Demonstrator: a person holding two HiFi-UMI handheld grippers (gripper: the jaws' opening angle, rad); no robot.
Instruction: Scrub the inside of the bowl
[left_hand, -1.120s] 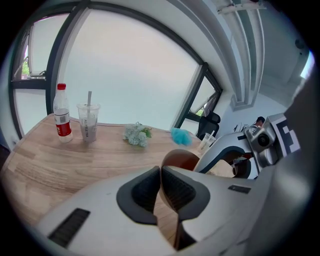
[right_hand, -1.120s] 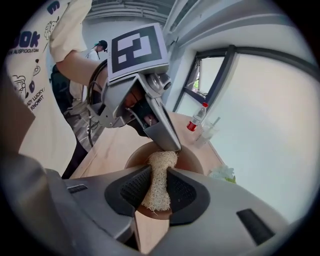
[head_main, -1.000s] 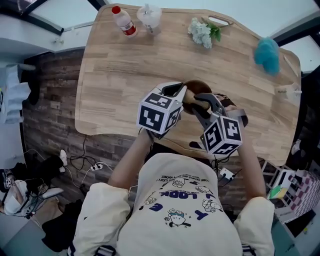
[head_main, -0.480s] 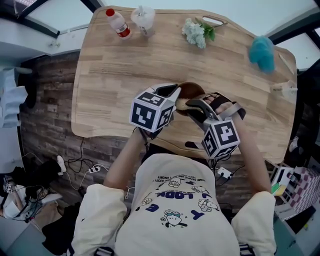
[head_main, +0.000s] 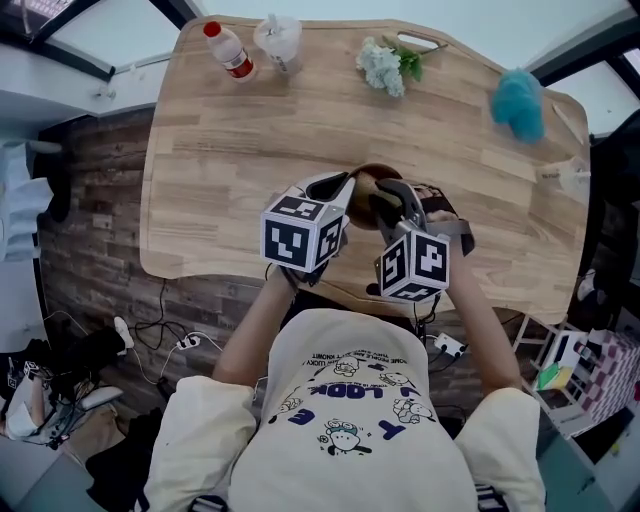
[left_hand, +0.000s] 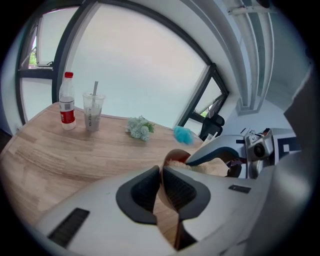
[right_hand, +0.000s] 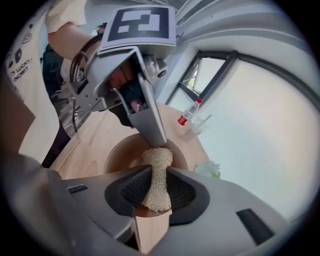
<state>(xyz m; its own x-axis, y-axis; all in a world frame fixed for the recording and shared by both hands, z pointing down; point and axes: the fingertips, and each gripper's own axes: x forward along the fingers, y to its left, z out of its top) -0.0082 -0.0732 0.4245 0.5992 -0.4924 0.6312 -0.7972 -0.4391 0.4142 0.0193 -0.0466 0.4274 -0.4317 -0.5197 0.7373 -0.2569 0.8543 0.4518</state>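
Bright, even daylight; gripper views bulge, dark-cornered.

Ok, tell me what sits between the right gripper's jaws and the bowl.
A pale, fibrous scrub pad: the right gripper has its jaws pinched on the pad's waist, and the pad's head reaches into the bowl. The right gripper view shows it best.

An office-like studio room: tall slanted windows (left_hand: 135, 75), a wooden tabletop (head_main: 250, 140), loose cables (head_main: 170, 325) across plank floor (head_main: 95, 220).

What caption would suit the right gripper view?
Right gripper clamped on a fibrous scrub pad, its tip inside the brown bowl on the wooden table.
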